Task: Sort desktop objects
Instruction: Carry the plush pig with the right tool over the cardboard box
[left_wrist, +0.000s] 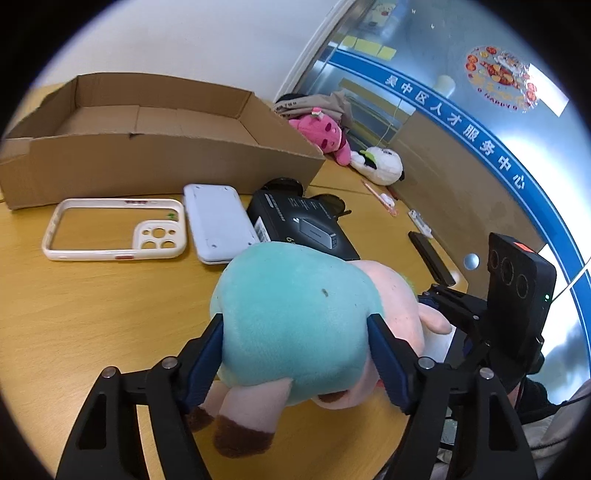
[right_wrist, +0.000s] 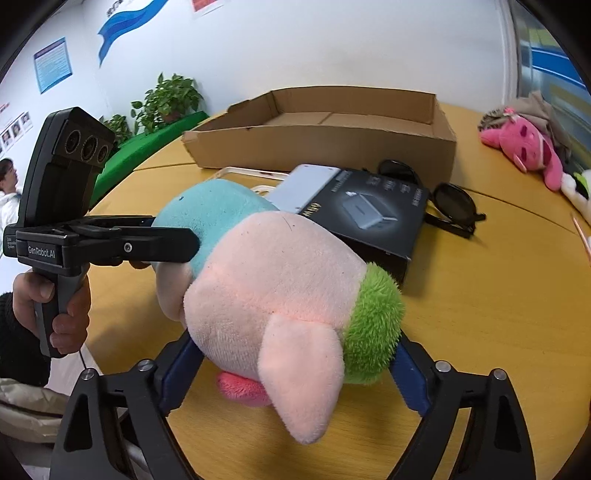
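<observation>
A plush pig with a teal body (left_wrist: 295, 317), pink head and green tuft (right_wrist: 280, 280) is held just above the wooden table (left_wrist: 92, 314). My left gripper (left_wrist: 295, 354) is shut on its teal body. My right gripper (right_wrist: 291, 365) is shut on its head. An open cardboard box (left_wrist: 147, 147) stands behind; it also shows in the right wrist view (right_wrist: 332, 144). In front of the box lie a white phone case (left_wrist: 114, 229), a white flat device (left_wrist: 218, 221), a black product box (left_wrist: 299, 225) and sunglasses (right_wrist: 443, 199).
A pink plush (left_wrist: 325, 136) and a white plush (left_wrist: 380, 162) lie at the table's far side, with a pink pen (left_wrist: 380, 199) and a small black bar (left_wrist: 432, 258). A glass wall stands behind. Plants (right_wrist: 166, 99) stand at the far left.
</observation>
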